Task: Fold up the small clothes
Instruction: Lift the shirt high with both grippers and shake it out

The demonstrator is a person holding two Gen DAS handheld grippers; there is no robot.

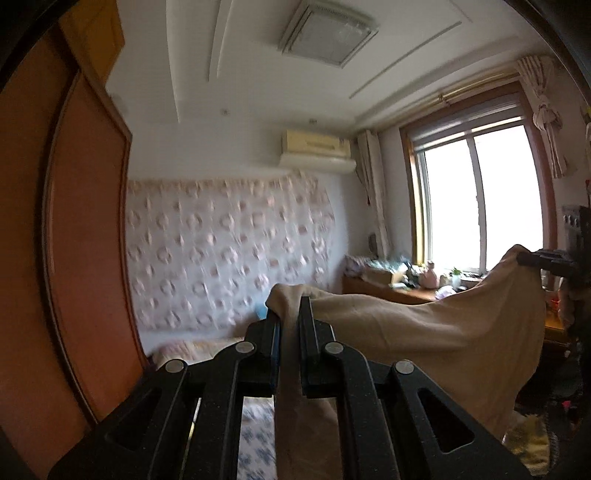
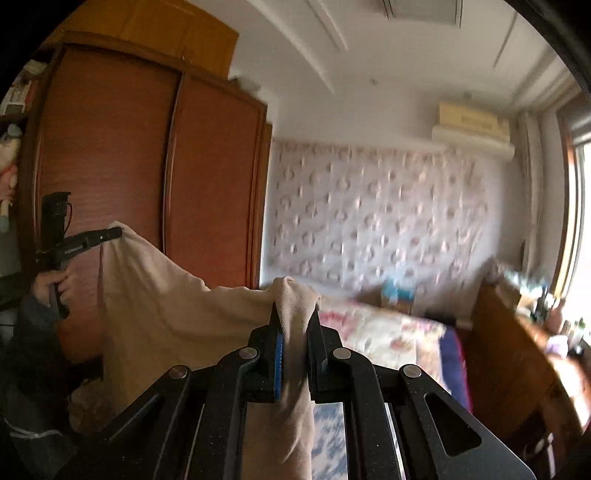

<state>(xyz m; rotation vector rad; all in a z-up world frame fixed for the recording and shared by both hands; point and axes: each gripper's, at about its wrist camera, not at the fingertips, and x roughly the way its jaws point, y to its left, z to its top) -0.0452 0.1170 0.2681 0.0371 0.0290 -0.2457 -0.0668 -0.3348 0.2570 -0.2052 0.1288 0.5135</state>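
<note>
Your left gripper point(image 1: 291, 314) is clenched on a bunched corner of the beige knit cloth garment point(image 1: 424, 332), with fabric pinched between its 2 black jaws and a fold trailing down between the linkage arms. Your right gripper point(image 2: 295, 317) is clamped the same way on the opposite corner, the cloth humped over its fingertips. Between the 2 grips the garment hangs in the air as a slack sheet, sagging in the middle and draping down below both tools. In the right wrist view your hand point(image 2: 55, 284) wraps the handle of the left gripper at the far left, a dark sleeve point(image 2: 33, 332) below it.

Containers are hard to read here: a small blue and white box point(image 2: 397, 291) sits at the far end of the bed, contents not visible.

Below the right gripper lies the bed with a floral quilt point(image 2: 388, 336), and a blue and white patterned cover point(image 1: 255, 435) shows between the left gripper's arms. Behind it a pale floral cloth point(image 1: 229, 251) hangs across the wall. A tall reddish wooden wardrobe point(image 2: 147, 166) stands to the left, a cream air conditioner point(image 1: 317, 151) is mounted high, and a bright window point(image 1: 480, 199) with tied curtains point(image 1: 546, 122) sits above a cluttered wooden desk point(image 1: 399, 291). A square ceiling lamp point(image 1: 328, 33) is overhead.
</note>
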